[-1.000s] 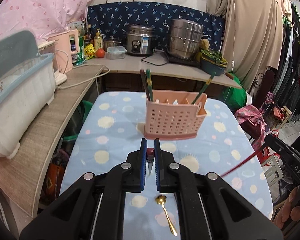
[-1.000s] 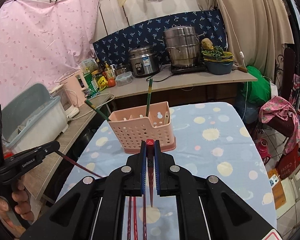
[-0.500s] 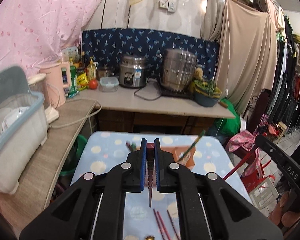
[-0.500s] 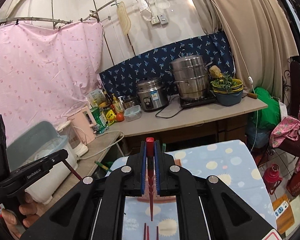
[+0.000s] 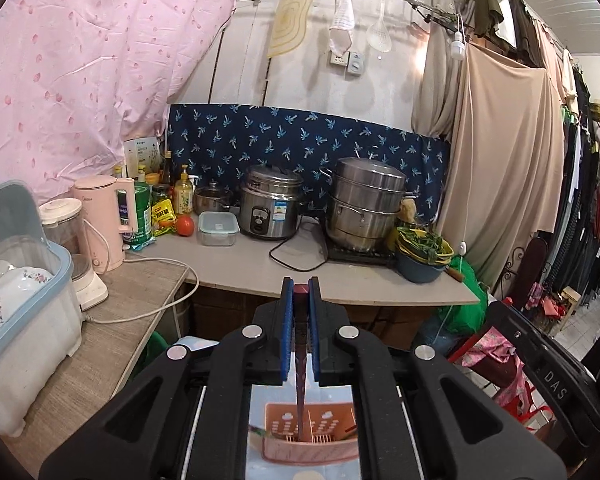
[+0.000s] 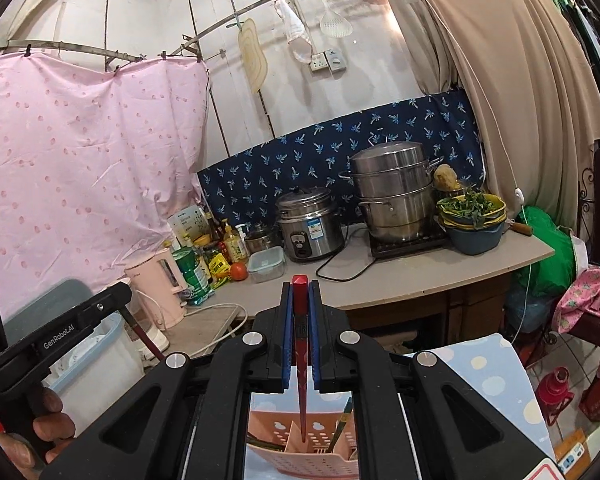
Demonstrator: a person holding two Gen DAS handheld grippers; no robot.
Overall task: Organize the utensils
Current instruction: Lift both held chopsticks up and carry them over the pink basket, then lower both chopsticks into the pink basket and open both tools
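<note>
Both claws higher now, each clamped on a red chopstick (image 5: 301, 364) (image 6: 300, 344) tip-down over caddy (image 5: 276, 432).

The left gripper (image 6: 126, 306) carries "GenRobot.AI" in white on its black arm; the right gripper (image 5: 500, 312) shows "DAS" on its black body.

Two grippers, the left gripper (image 5: 300, 292) and the right gripper (image 6: 300, 292), each carry one red chopstick (image 5: 301, 376) (image 6: 301, 360). One pink basket (image 6: 300, 446) at six o'clock contains one green chopstick (image 6: 340, 424). On the desk (image 5: 260, 270) stand one steamer pot (image 5: 366, 210), one rice cooker (image 5: 270, 208), one tomato (image 5: 185, 225).
</note>
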